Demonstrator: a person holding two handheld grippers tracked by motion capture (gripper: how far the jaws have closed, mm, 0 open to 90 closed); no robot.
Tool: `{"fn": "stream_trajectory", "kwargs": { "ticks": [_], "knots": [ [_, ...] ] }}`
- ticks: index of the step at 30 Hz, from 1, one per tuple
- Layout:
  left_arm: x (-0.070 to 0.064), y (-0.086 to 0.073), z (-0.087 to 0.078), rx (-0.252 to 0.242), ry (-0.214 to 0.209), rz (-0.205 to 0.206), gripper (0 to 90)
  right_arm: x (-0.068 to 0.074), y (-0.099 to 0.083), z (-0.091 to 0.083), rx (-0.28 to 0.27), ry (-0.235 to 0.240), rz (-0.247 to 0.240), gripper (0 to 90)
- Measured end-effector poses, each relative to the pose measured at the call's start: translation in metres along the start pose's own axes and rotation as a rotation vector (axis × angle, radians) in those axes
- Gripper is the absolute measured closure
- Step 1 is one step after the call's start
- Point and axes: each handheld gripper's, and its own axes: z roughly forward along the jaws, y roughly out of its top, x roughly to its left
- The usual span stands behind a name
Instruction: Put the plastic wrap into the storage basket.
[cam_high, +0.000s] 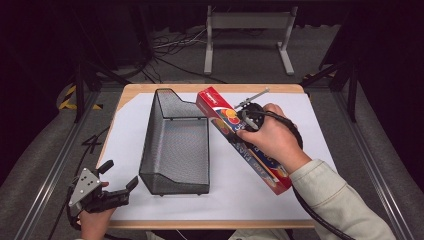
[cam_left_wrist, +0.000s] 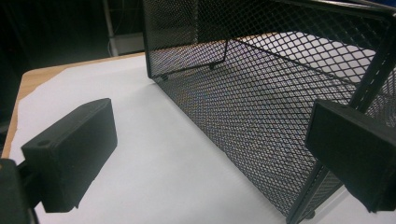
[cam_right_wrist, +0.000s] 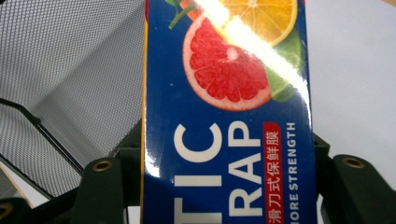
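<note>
A long plastic wrap box (cam_high: 214, 106), red and blue with citrus pictures, lies slanted just right of a black wire mesh basket (cam_high: 175, 150), its far end raised near the basket's rim. My right gripper (cam_high: 246, 126) is shut across the box's middle. In the right gripper view the box (cam_right_wrist: 224, 93) sits between both jaws of that gripper (cam_right_wrist: 226, 156), with the basket's mesh (cam_right_wrist: 65, 70) to the left. My left gripper (cam_high: 120, 174) rests open at the table's front left corner. In the left gripper view that gripper (cam_left_wrist: 212, 154) has nothing between its jaws and faces the basket's side wall (cam_left_wrist: 261, 102).
A white sheet (cam_high: 125, 130) covers the wooden table (cam_high: 210, 224). Beyond the far edge, a grey metal stand (cam_high: 247, 30) and cables lie on the floor. Dark frame legs stand at both sides.
</note>
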Motion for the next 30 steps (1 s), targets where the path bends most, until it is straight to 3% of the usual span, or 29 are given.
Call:
{"fn": "stream_trajectory", "kwargs": {
  "ticks": [10,15,26,30],
  "knots": [
    [0.000,0.000,0.001,-0.005,0.001,0.000,3.1,0.021,0.022,0.022,0.022,0.001,0.022,39.8],
    [0.000,0.001,0.002,-0.003,0.004,0.005,3.3,0.032,0.031,0.032,0.023,-0.005,0.097,39.8],
    [0.001,0.001,0.003,-0.003,0.007,0.008,3.4,0.052,0.048,0.048,0.062,-0.017,0.144,39.7],
    [0.001,0.001,0.003,-0.009,0.007,0.007,3.4,0.057,0.054,0.057,0.066,0.022,0.173,39.6]
  ]
}}
